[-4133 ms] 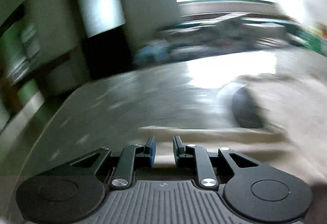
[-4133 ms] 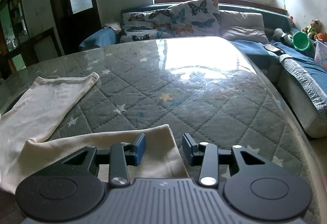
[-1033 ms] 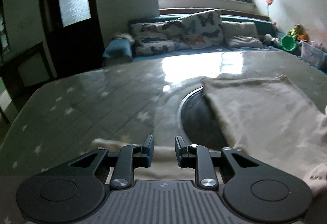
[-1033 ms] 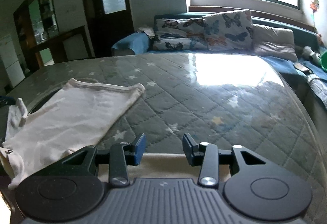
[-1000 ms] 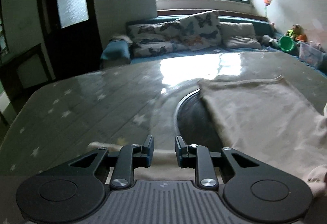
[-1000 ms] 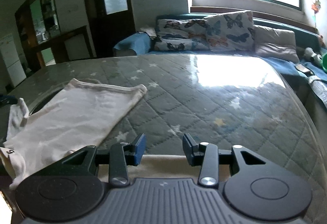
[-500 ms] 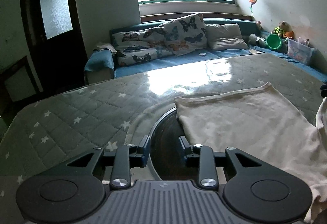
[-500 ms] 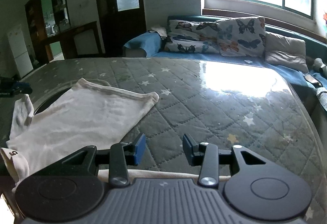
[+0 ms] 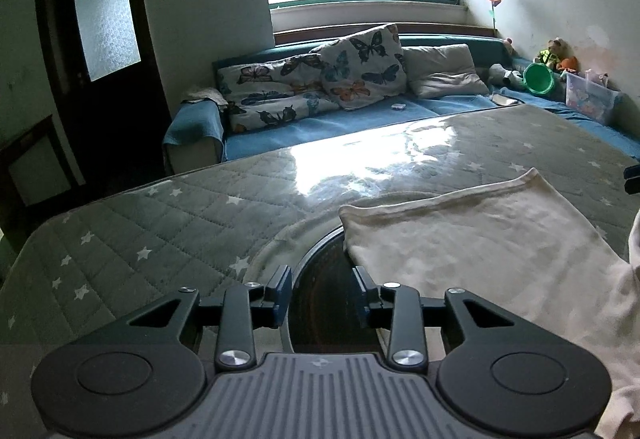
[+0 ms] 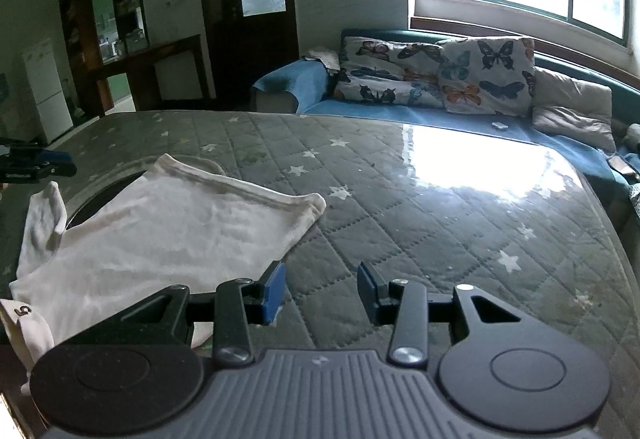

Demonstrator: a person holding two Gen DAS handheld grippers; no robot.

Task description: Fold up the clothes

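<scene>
A cream T-shirt point(image 9: 480, 239) lies flat on the grey star-quilted table point(image 9: 160, 223), its hem toward the sofa. It also shows in the right wrist view point(image 10: 172, 235), with a sleeve point(image 10: 44, 215) turned up at the left. My left gripper point(image 9: 322, 291) is open and empty, above the shirt's left edge and a dark round inset point(image 9: 320, 279). My right gripper point(image 10: 320, 291) is open and empty, above the shirt's right edge. The left gripper shows at the left in the right wrist view point(image 10: 36, 163).
A blue sofa point(image 9: 320, 123) with butterfly cushions point(image 9: 364, 67) runs behind the table under the window. A green bucket point(image 9: 540, 79) and toys sit at its right end. A dark door point(image 9: 100, 51) stands at left. A cabinet and fridge point(image 10: 44, 87) stand far left.
Both grippers have opened, let go of the shirt edge and risen away from the table. The shirt now lies flat below them.
</scene>
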